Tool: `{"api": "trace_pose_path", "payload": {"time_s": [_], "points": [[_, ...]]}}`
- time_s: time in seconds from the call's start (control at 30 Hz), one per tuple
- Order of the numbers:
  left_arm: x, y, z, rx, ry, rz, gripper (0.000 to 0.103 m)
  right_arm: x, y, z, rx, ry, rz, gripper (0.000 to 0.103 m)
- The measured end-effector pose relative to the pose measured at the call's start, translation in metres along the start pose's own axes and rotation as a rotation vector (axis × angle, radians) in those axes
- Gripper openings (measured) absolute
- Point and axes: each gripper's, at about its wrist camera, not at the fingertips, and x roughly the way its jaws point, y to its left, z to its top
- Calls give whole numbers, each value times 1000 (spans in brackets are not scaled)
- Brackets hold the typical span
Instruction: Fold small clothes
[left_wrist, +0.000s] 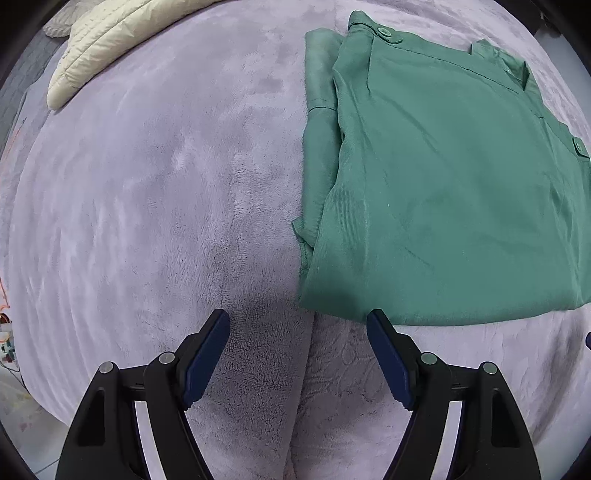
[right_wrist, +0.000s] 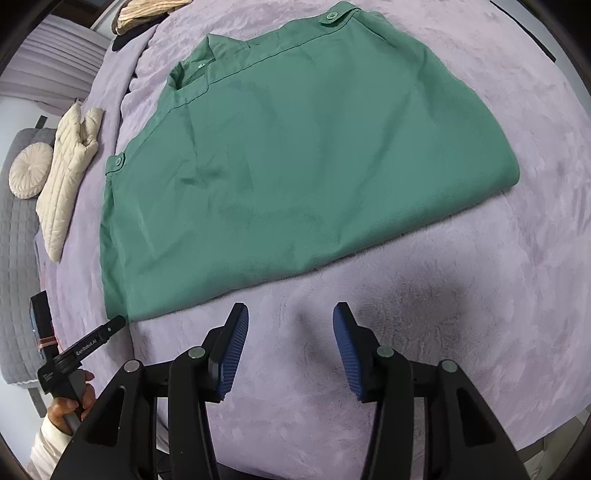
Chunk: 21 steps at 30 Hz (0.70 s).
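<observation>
Because both grippers hover empty above it, the lilac plush blanket covering the bed (right_wrist: 480, 295) heads this entry as the largest item and the working surface.

Green cotton shirt with buttoned shoulder tabs (right_wrist: 295, 166): lies flat on the blanket, back side up, collar at the far edge, sides turned under into a rough rectangle; the left wrist view shows a sleeve layer poking out along its left edge. Judged step: next fold, hem toward collar. To do it well, take the two near hem corners together, pinch through all layers, lift evenly, lay the hem level with the shoulder tabs, and tuck the stray sleeve first.

Cream quilted garment (right_wrist: 66, 177): far left, well apart from the shirt.

Right gripper (right_wrist: 290, 317): jaws fairly wide, nothing between them, just short of the hem.

Left gripper (left_wrist: 298, 325): jaws wide, empty, at the shirt's near left corner.

Legible writing: "GenRobot.AI" on the left gripper's finger in the right wrist view; nothing else is readable.
</observation>
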Motion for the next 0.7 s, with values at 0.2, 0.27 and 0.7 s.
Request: {"api": "trace_pose_path", "payload": {"time_s": [0.2,0.27,0.7], "points": [[-22,15,-7,-59,-96,-88,103,23,24,-6,-9,52,103,72],[-31,21,-5,-71,-121,-121,103,37,35,-8,6,80,174,72],[-1,67,14,-133,-41,-252,103,134,79,-20,361,82,552,72]]}}
